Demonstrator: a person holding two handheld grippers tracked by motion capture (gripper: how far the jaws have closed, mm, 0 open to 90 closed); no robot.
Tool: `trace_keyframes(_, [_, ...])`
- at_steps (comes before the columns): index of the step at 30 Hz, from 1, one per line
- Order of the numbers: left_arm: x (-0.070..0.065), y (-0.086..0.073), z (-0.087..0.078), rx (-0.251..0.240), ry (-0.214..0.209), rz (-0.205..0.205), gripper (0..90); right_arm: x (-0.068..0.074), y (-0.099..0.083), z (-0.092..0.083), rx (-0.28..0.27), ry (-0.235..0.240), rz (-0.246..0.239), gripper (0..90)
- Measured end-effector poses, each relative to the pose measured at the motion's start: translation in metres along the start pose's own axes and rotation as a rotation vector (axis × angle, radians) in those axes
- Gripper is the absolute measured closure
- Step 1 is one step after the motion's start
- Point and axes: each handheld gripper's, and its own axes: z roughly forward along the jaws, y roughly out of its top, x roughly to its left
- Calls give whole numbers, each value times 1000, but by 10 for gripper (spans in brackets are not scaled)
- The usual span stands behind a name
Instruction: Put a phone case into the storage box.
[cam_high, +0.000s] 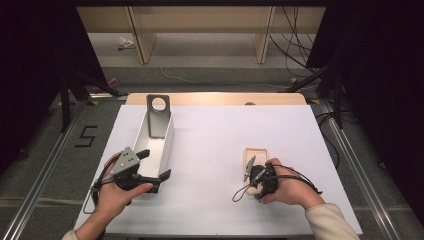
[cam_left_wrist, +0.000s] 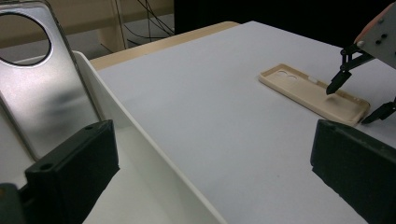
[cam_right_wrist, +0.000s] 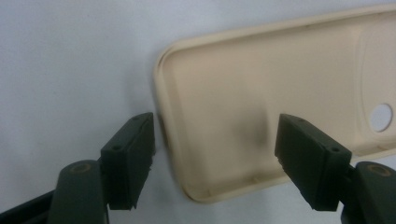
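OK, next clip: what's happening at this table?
A person works with a hand-held gripper in each hand. The right hand-held gripper is at the end of a beige phone case lying open side up on the white table, one jaw outside its rim and one over its inside, not yet gripping. The left hand-held gripper straddles a wall of a white bin containing a silver phone case.

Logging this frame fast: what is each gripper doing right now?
Left gripper: open, jaws straddling the white box wall.
Right gripper: open, one jaw over the beige phone case, not gripping.
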Motion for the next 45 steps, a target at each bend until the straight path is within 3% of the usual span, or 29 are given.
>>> trace_keyframes(18, [-1,0,1,3,-7,3,5,6,5,-2,7,73,-75,636])
trace_keyframes(24, [-2,0,1,6,-9,6,5,8,6,-2,3,68,-108,719])
trace_keyframes(31, [-3,-1,2,5,-11,6,5,10,7,-2,7,57,-130,764])
trace_keyframes(40, [-3,-1,1,4,-11,6,5,12,9,-4,13,72,-143,853])
trace_keyframes(45, [-3,0,1,3,-11,6,5,12,8,-4,17,77,-146,860])
